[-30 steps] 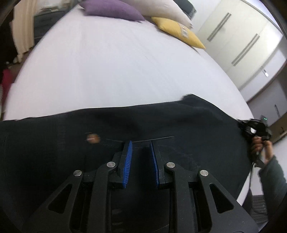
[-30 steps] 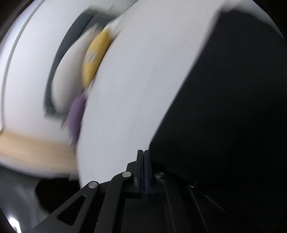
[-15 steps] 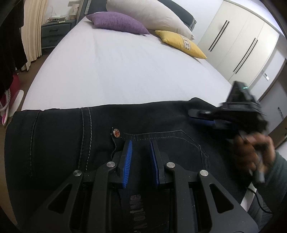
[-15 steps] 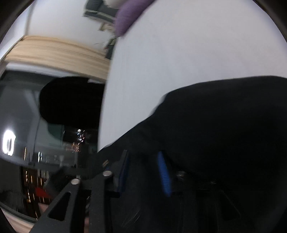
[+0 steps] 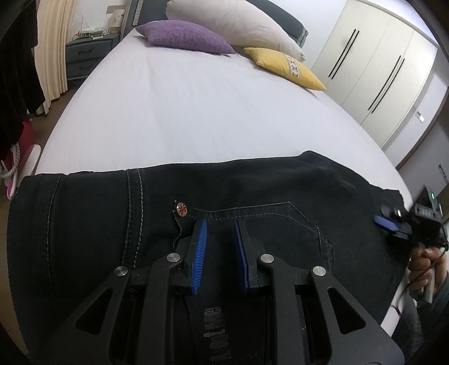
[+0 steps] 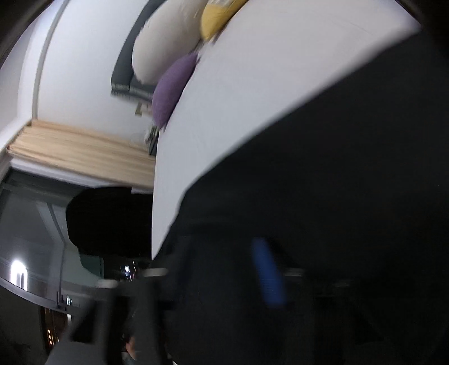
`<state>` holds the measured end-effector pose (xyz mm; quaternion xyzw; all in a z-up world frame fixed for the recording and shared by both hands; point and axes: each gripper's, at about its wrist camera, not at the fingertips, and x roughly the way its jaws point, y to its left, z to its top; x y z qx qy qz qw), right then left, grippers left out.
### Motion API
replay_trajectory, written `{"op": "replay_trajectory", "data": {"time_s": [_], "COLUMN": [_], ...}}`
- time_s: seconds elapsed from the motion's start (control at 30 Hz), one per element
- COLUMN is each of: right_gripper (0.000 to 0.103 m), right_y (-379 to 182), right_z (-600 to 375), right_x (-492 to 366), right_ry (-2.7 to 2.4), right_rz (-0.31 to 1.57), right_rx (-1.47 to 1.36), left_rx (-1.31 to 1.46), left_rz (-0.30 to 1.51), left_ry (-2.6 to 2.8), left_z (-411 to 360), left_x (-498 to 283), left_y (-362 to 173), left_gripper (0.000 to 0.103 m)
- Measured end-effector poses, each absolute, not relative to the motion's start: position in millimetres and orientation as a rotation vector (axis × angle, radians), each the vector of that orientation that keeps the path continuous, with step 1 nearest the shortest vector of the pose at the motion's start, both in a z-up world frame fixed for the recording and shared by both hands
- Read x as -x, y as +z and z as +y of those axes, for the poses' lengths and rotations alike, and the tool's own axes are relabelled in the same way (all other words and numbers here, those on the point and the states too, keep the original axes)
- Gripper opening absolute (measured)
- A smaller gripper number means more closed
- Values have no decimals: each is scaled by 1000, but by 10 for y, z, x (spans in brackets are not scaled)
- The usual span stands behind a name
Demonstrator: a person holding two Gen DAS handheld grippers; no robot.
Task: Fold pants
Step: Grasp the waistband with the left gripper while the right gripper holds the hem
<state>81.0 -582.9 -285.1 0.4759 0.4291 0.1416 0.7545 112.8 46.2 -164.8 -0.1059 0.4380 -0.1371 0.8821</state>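
Black jeans [image 5: 252, 191] lie folded across the near edge of the white bed [image 5: 196, 112], with a copper button [image 5: 181, 209] and a back pocket showing. My left gripper [image 5: 220, 224] is open and empty, its blue pads [image 5: 199, 252] just over the pocket seam. My right gripper [image 5: 393, 224] shows at the jeans' right end, held by a hand, its pads apart. In the blurred right wrist view the jeans [image 6: 336, 196] fill the lower right and one blue pad [image 6: 268, 272] shows, with the gripper [image 6: 224, 269] open.
A purple pillow [image 5: 185, 36], a cream pillow [image 5: 233, 25] and a yellow pillow [image 5: 283, 67] lie at the bed's head. A grey nightstand [image 5: 84, 59] and curtain [image 5: 50, 50] stand left. White wardrobe doors [image 5: 378, 70] are at the right.
The right gripper has let go of the jeans and opened, and it has drawn back to the jeans' right end. The left gripper stays open over the pocket.
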Motion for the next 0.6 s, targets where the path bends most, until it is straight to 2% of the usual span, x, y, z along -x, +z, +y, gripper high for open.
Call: {"op": "replay_trajectory", "data": {"time_s": [0.03,0.27,0.37,0.43,0.47,0.6], "right_gripper": [9,9,7,55,58,59], "right_y": [-2885,-2804,-2868,-2739,-2697,-2750], "right_z": [-6105,-7687,-8505,-8647,-8649,-8710], "right_x": [-605,108,781,1197,1291,1420], "right_ry": [273,-71,-241,-355,-337,-216], "right_rz": [887,623,441,393,363,365], "right_rx": [-1098,-1142,-1289,-1264,-1261,-1319], "left_rx": [211,157,131,100,82,103], "left_rz": [913,922,928,936,937,891], "left_ry": [-281,-249,-236,-208,-175,-174], "left_z": [441,264,205,147,73,-221], "left_x": [-1125,-1129,-1140,-1138,-1134,-1035], "left_y": [-1643,-1634,-1617,-1564,-1505,-1190], "left_gripper": [20,20,20,20,20,20]}}
